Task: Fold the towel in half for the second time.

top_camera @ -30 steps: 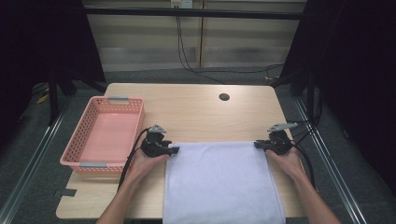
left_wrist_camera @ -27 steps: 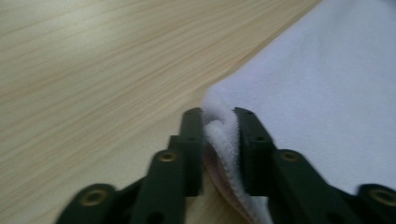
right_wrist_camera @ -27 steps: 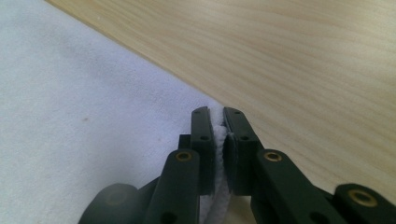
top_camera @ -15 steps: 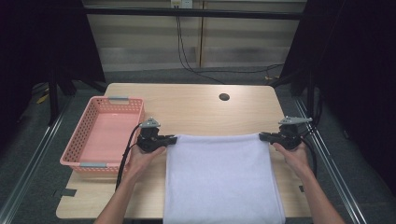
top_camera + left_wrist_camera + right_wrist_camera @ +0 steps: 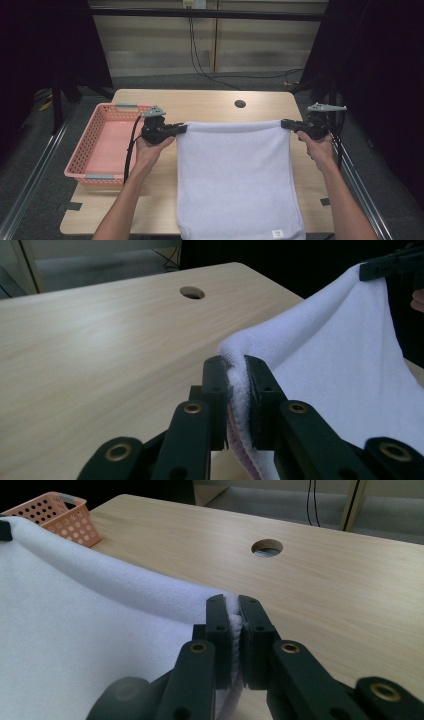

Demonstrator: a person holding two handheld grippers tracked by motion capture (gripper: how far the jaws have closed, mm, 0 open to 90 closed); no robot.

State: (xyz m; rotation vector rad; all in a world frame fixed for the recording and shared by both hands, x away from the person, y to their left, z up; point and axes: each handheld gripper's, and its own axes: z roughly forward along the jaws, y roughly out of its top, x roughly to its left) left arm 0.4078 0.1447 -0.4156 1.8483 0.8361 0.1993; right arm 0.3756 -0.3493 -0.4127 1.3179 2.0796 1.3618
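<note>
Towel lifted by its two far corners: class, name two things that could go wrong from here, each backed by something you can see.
1. Each gripper, left and right, pinches only the tip of a corner of the towel, so a corner might slip out.
2. The towel's near edge hangs over the table front, so if released the towel could slide off.

One white towel, one pink basket, two black tools: left tool and right tool. One table, with one round hole.
</note>
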